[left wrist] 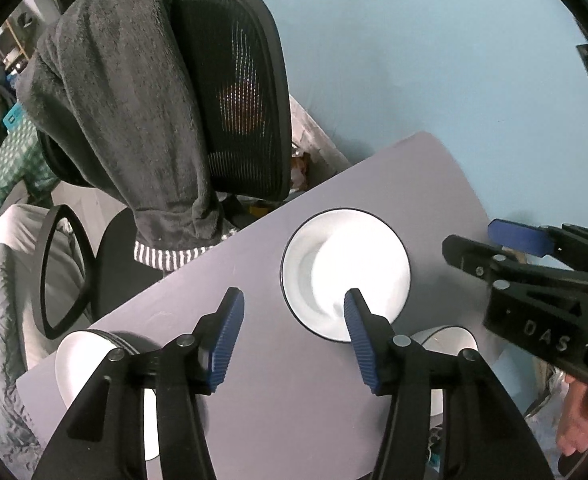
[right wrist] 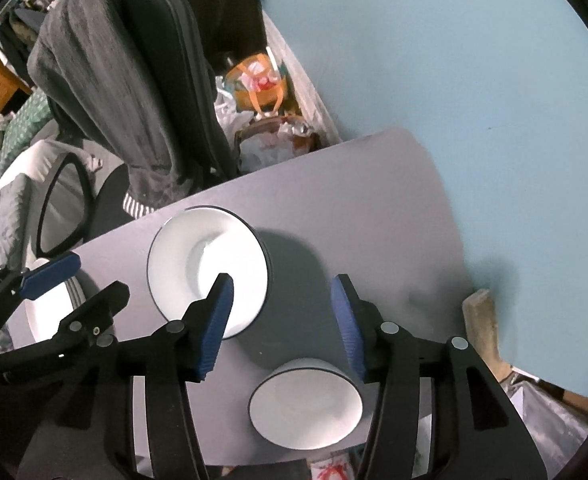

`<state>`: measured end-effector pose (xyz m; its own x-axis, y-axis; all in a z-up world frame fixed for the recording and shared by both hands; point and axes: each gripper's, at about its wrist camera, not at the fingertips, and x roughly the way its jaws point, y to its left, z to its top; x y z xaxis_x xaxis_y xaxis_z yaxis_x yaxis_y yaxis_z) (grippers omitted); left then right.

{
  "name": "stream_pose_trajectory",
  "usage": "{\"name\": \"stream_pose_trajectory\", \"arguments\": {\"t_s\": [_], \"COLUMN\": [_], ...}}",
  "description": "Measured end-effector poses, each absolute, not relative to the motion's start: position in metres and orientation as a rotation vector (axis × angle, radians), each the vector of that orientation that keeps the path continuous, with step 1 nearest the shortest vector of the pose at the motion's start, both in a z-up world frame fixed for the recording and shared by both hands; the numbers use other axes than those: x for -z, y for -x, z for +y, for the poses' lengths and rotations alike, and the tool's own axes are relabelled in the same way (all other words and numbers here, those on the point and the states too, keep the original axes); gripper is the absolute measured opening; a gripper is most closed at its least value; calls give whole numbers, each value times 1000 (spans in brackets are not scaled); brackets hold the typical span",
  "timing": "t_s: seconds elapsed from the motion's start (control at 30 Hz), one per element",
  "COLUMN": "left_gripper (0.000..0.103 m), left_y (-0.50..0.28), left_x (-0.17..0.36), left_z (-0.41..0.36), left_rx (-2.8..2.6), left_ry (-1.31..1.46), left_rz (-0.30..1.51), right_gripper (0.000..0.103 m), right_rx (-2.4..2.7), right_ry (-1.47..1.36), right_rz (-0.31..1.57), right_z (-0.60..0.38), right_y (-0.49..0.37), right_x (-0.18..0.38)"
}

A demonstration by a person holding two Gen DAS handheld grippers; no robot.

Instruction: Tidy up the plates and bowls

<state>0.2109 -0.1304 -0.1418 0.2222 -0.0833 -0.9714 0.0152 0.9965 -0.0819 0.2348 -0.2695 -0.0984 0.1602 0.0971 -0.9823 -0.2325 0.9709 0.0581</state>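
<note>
A white bowl with a dark rim (left wrist: 346,272) sits mid-table on the grey table (left wrist: 285,392); it also shows in the right wrist view (right wrist: 207,270). A smaller white bowl (right wrist: 306,410) sits near the table's front edge, partly hidden in the left wrist view (left wrist: 450,340). A white plate (left wrist: 81,364) lies at the table's left end, also in the right wrist view (right wrist: 53,312). My left gripper (left wrist: 289,344) is open and empty, above the table beside the big bowl. My right gripper (right wrist: 281,320) is open and empty, above the small bowl.
A black mesh office chair (left wrist: 233,92) draped with a grey towel (left wrist: 117,112) stands just beyond the table's far edge. A light blue wall (right wrist: 454,60) borders the table on the right. Bags and clutter (right wrist: 261,80) lie on the floor behind.
</note>
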Motion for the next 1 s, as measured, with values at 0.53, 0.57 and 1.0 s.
{"name": "stream_pose_trajectory", "arguments": {"t_s": [0.53,0.57,1.0], "left_gripper": [57,59,64], "left_y": [-173,-170,-137], "left_x": [88,85,52], "left_z": [-129,-129,-131], "left_rx": [97,99,157], "left_ry": [96,95,89], "left_rz": [1235,1225,1144], "right_gripper": [56,56,56], "right_rx": [-211,-208,-187], "right_ry": [65,62,8], "right_rz": [1259,1253,1176], "right_z": [-289,-290,-296], "right_y": [-196,-193,-152], "right_x": [41,38,-1]}}
